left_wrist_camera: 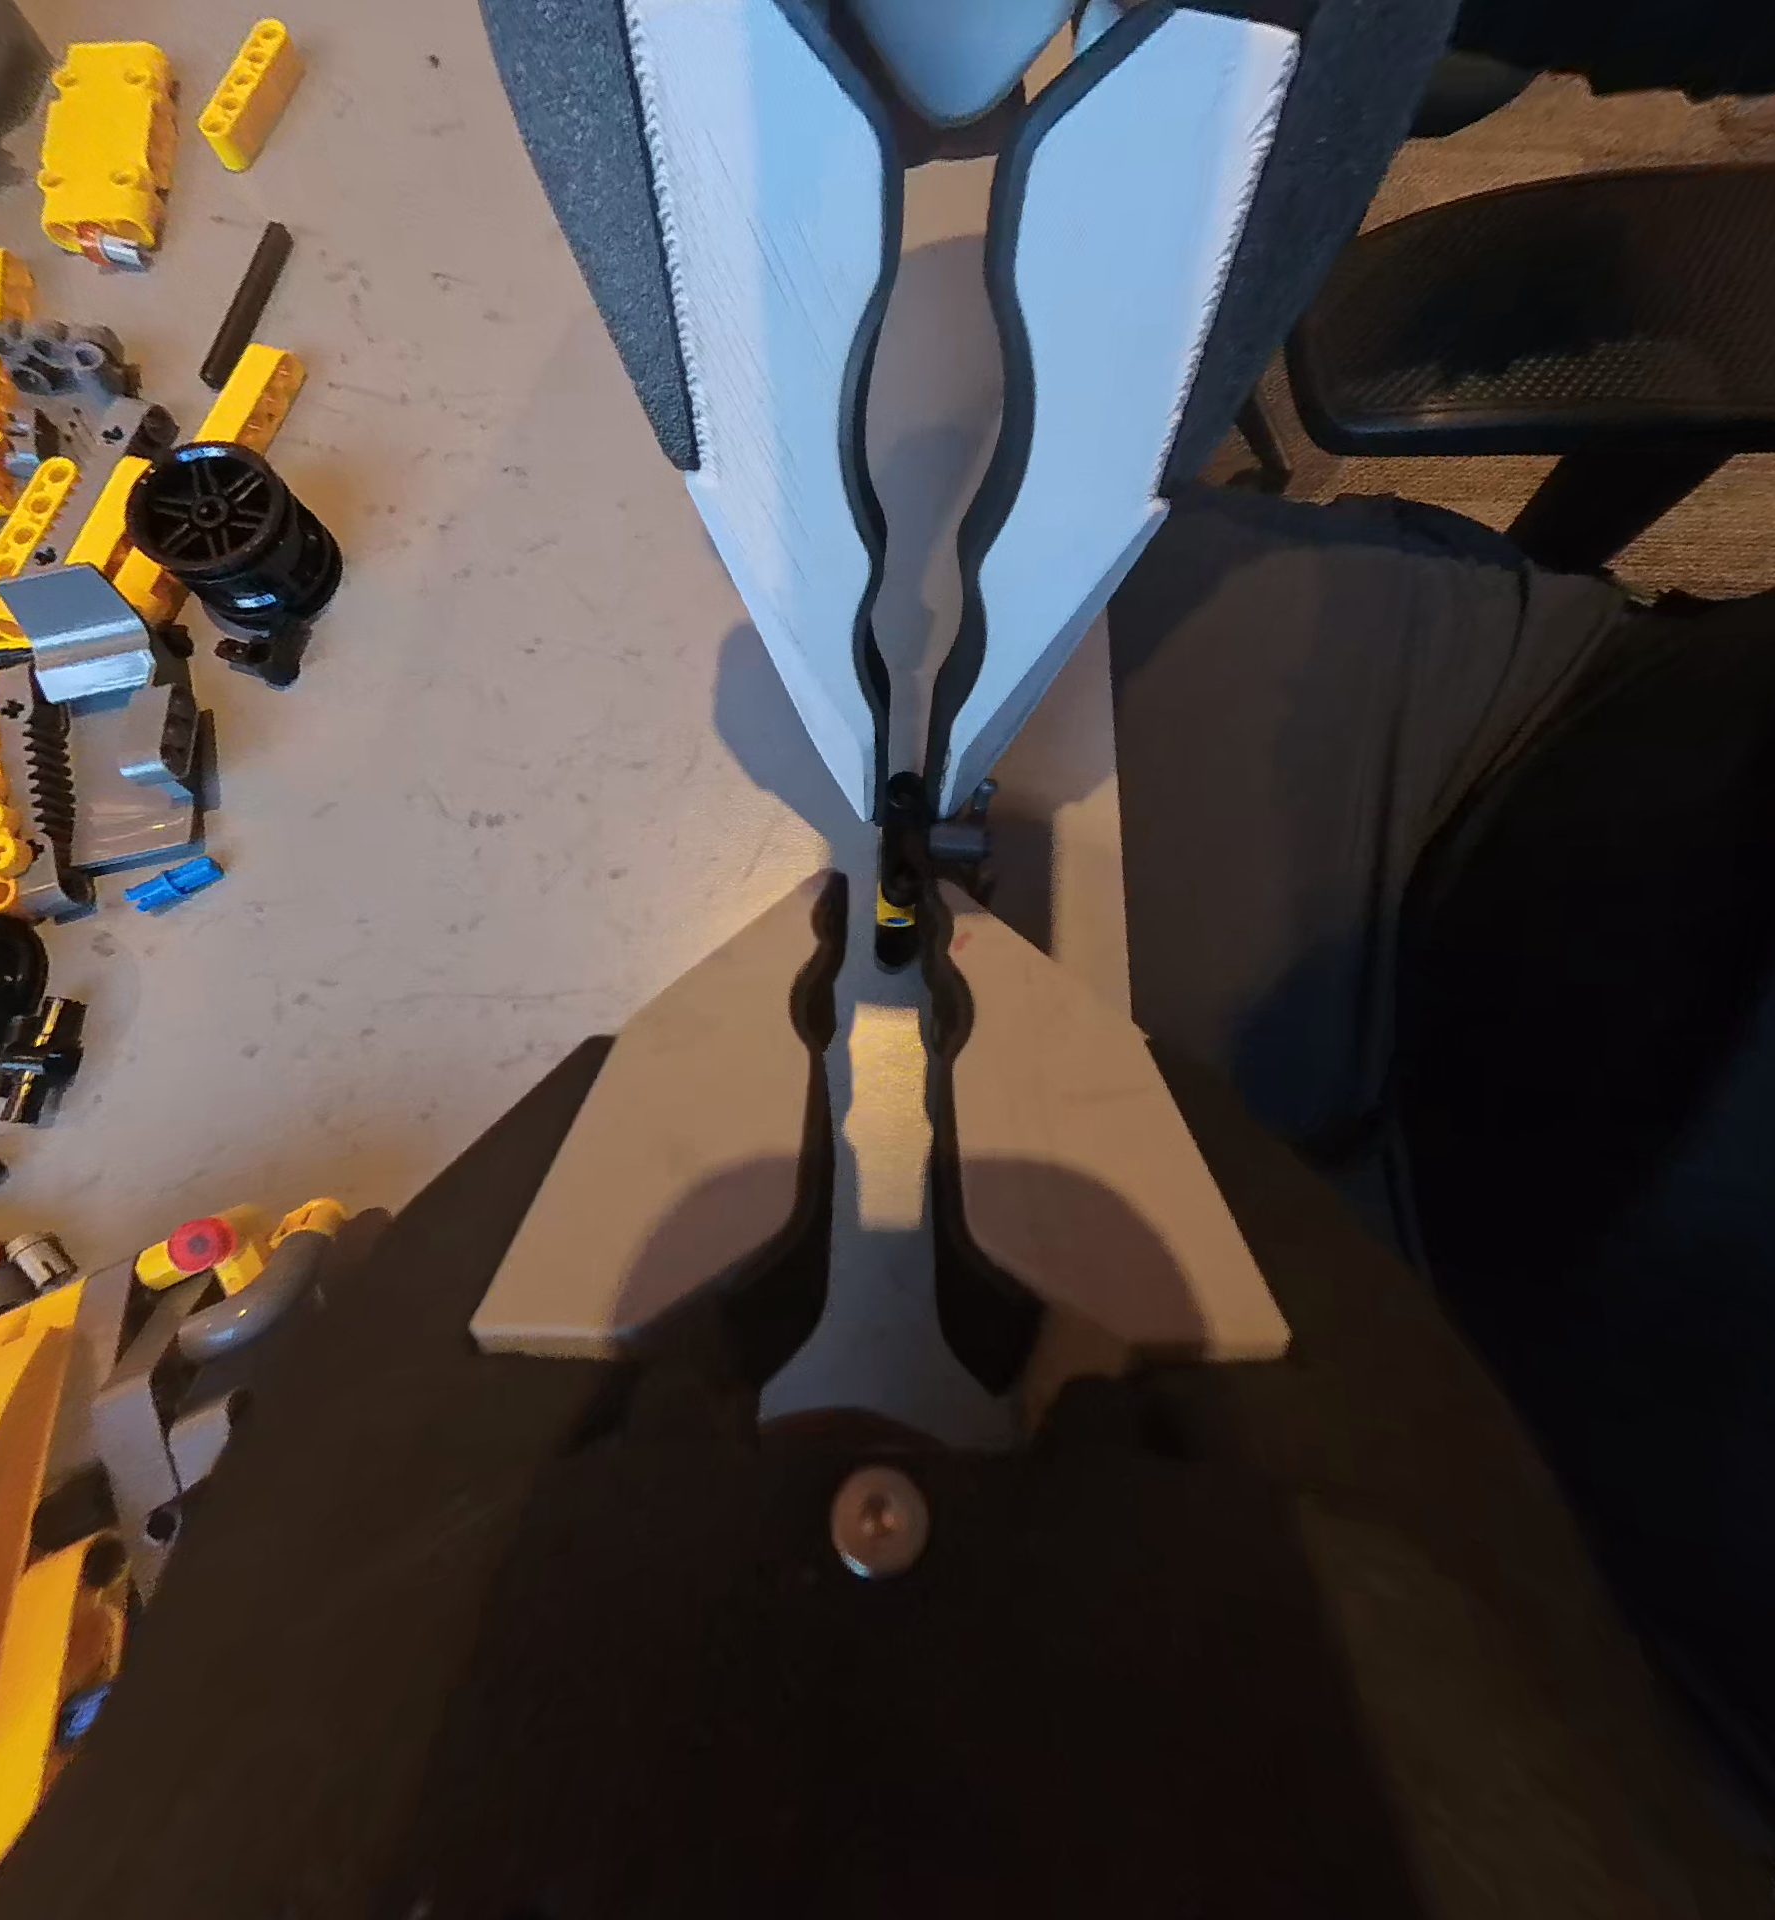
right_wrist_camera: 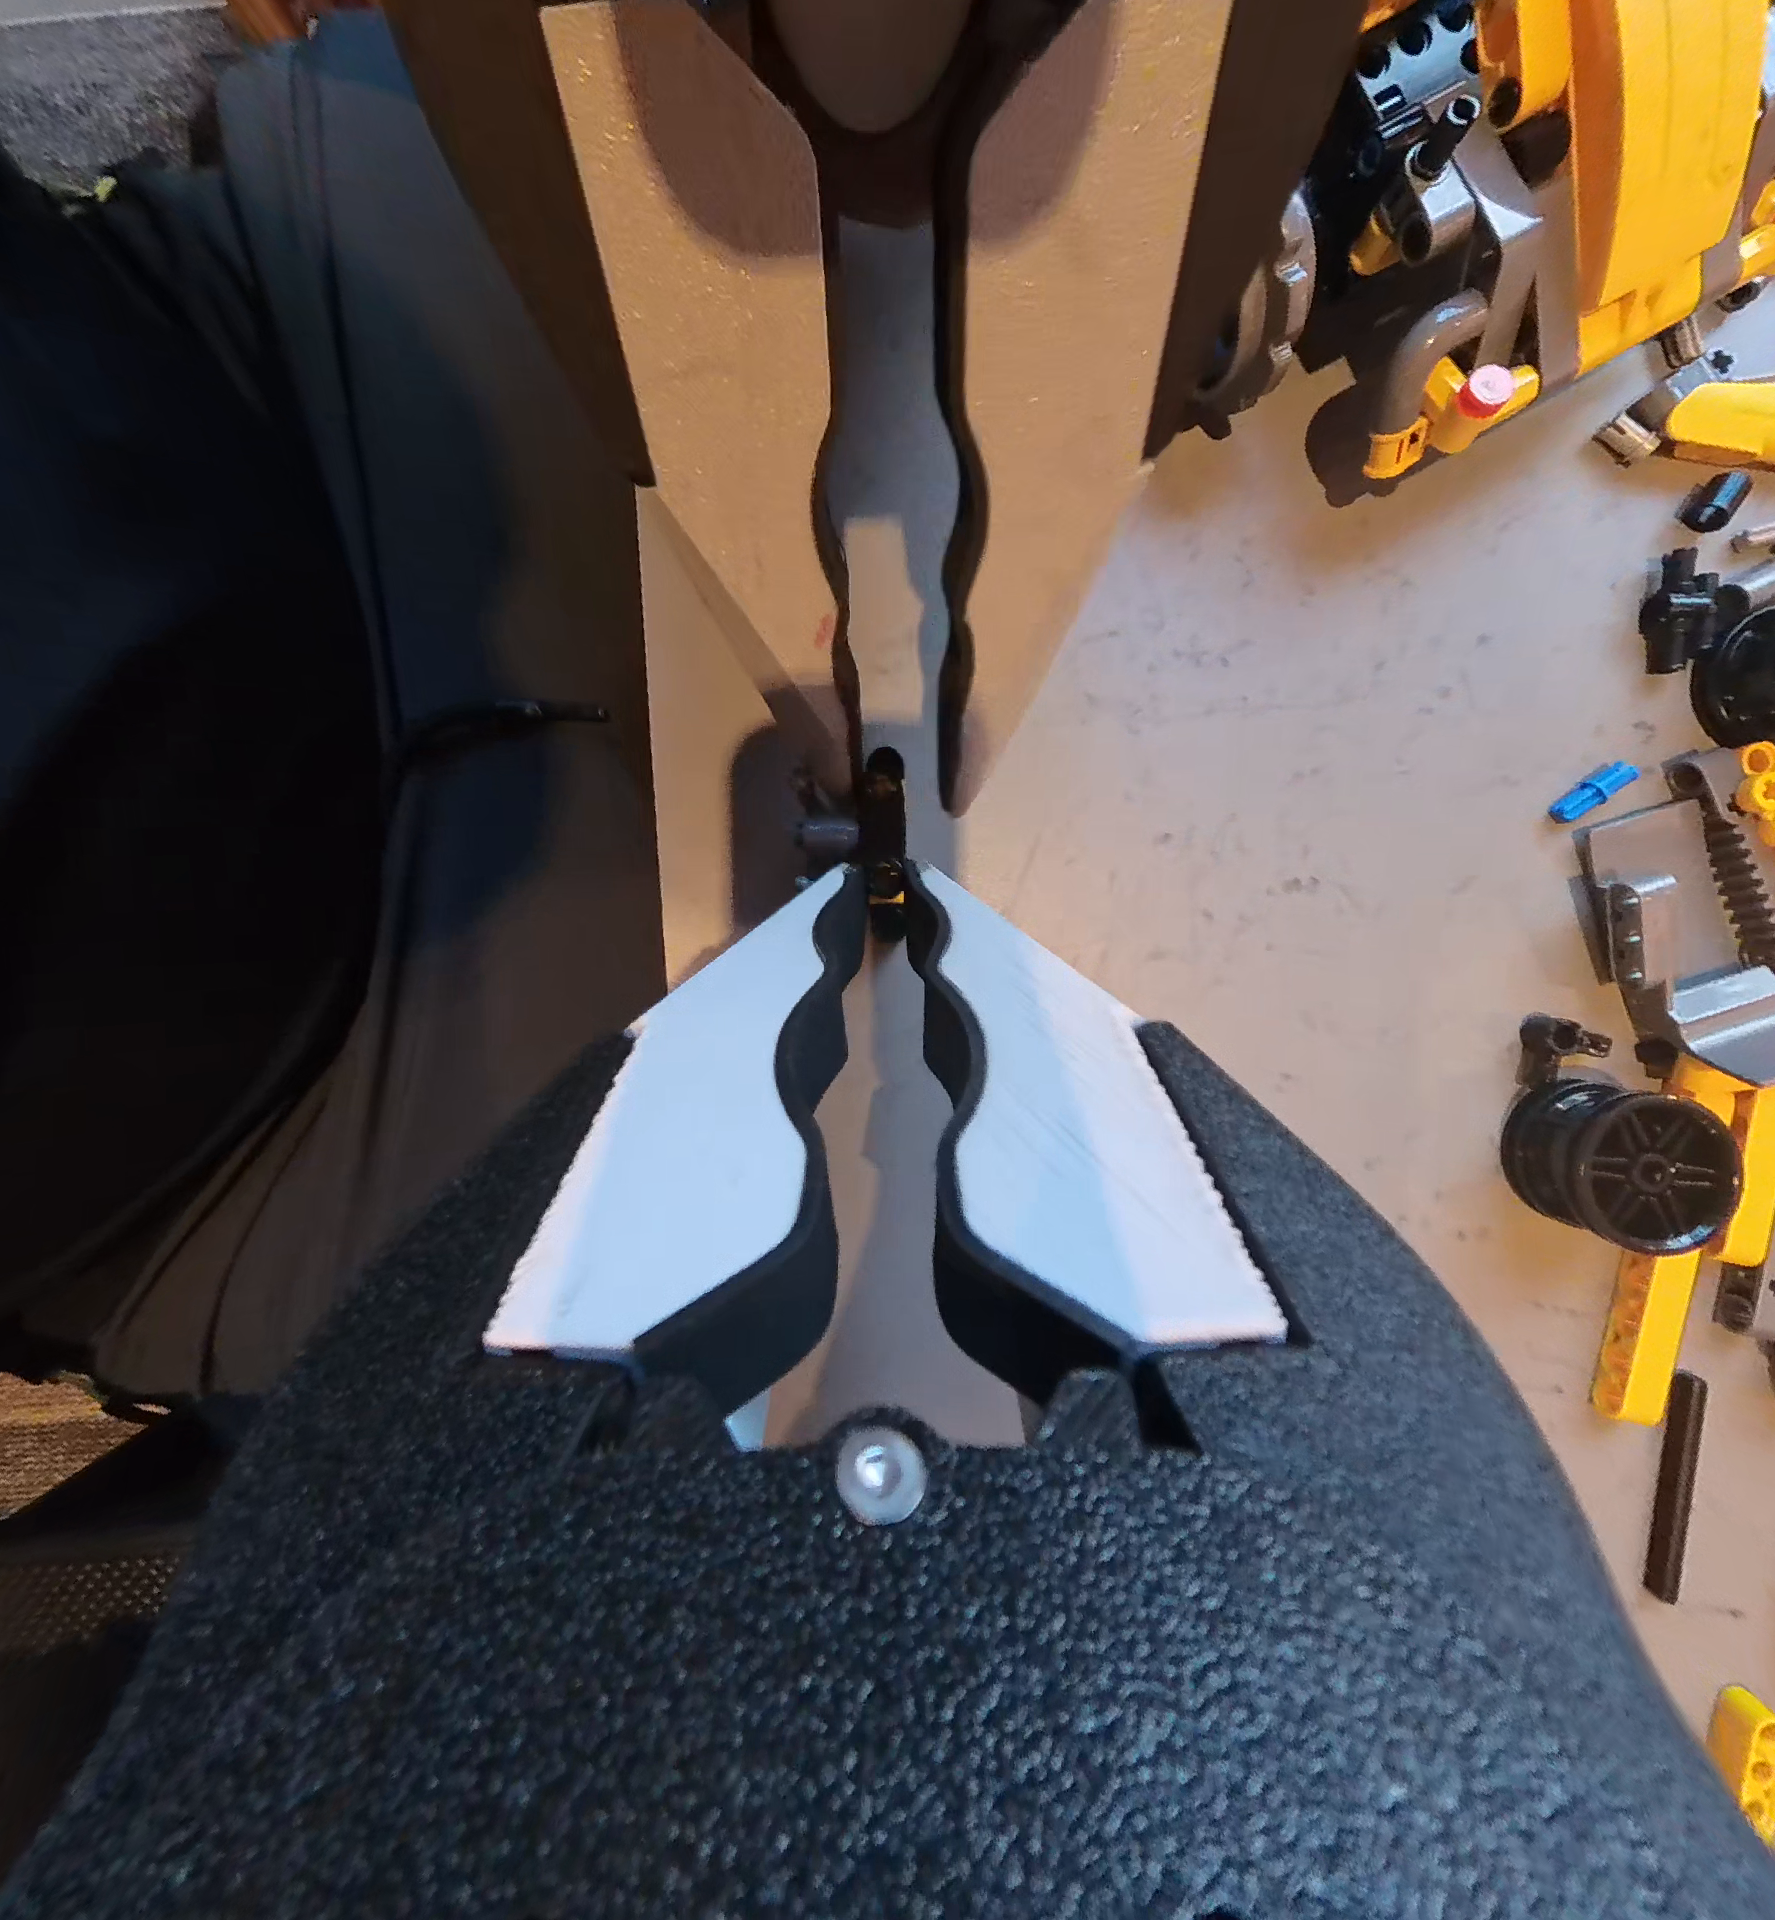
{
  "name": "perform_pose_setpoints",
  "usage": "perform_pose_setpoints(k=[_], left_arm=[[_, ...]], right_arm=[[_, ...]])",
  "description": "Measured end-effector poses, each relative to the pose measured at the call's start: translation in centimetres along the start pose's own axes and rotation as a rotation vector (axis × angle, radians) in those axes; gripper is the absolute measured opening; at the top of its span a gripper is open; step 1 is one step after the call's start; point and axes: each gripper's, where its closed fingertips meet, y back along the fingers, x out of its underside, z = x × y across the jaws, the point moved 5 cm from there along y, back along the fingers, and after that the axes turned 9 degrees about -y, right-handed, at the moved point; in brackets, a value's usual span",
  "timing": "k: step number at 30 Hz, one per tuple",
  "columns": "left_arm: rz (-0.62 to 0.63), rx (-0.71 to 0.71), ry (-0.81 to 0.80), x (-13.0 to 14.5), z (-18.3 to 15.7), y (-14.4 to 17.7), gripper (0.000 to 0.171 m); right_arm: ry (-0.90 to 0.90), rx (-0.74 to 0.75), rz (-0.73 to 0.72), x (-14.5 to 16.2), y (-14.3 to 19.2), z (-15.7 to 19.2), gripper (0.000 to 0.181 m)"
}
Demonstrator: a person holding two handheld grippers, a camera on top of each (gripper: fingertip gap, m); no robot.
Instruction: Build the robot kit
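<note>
A small black toy connector piece with a yellow and blue end and a grey side pin hangs just above the beige table, near its edge. My right gripper, with white fingers, is shut on one end of the piece. It enters the left wrist view from the top. My left gripper faces it tip to tip. Its jaws stand narrowly apart around the piece's other end. In the right wrist view, one left gripper finger touches the piece and a gap shows at the other.
Loose yellow, grey and black toy building parts lie beside the grippers: a black wheel, a blue pin, a black axle and a yellow vehicle body. Beyond the table edge are a person's dark clothing and a mesh chair. Both grippers' tips are close together, under 4 cm apart.
</note>
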Motion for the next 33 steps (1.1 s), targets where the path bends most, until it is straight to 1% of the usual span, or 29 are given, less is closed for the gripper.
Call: perform_pose_setpoints(k=[4, 7, 10, 11, 12, 16, 19, 22, 25, 28, 30, 33], left_arm=[[-0.033, 0.009, 0.029, -0.1, 0.3, 0.6, 0.016], [-0.070, 0.024, 0.054, -0.5, 0.4, 1.2, 0.016], [-0.063, 0.040, 0.049, -0.3, 0.1, 0.7, 0.012], [-0.057, 0.043, 0.043, -0.3, 0.0, 0.5, 0.006], [-0.055, 0.037, 0.035, -0.3, -0.1, 0.3, 0.005], [-0.052, 0.025, 0.017, -0.2, -0.1, 0.2, 0.004], [-0.072, 0.015, 0.019, -0.1, -0.1, 0.1, 0.004], [-0.082, 0.020, 0.045, 0.0, -0.1, 0.1, 0.004], [-0.066, 0.053, 0.092, 0.1, 0.0, 0.0, 0.004], [-0.053, 0.042, 0.075, 0.2, 0.0, -0.1, 0.004], [-0.051, 0.044, 0.071, 0.2, 0.0, -0.1, 0.004], [-0.063, 0.050, 0.077, 0.2, 0.0, -0.2, 0.004]], right_arm=[[-0.012, 0.002, -0.010, 0.1, 0.0, 0.0, 0.007], [-0.015, 0.003, -0.022, 0.1, 0.0, 0.0, 0.007], [-0.014, 0.008, -0.020, 0.1, 0.0, 0.0, 0.007], [-0.010, 0.010, -0.018, 0.1, 0.0, 0.0, 0.007], [-0.008, 0.012, -0.017, 0.1, 0.0, 0.0, 0.007], [-0.011, 0.013, -0.020, 0.1, 0.0, 0.0, 0.007], [-0.029, 0.004, -0.024, 0.1, 0.0, 0.0, 0.007], [-0.042, -0.008, 0.020, -0.1, 0.0, -0.1, 0.006], [-0.034, -0.032, 0.080, -0.2, -0.2, -0.2, 0.006], [0.011, -0.014, 0.124, -0.3, -0.4, -0.1, 0.006], [0.019, -0.004, 0.130, -0.3, -0.4, -0.1, 0.006], [-0.001, -0.013, 0.092, -0.1, -0.5, -0.1, 0.006]])
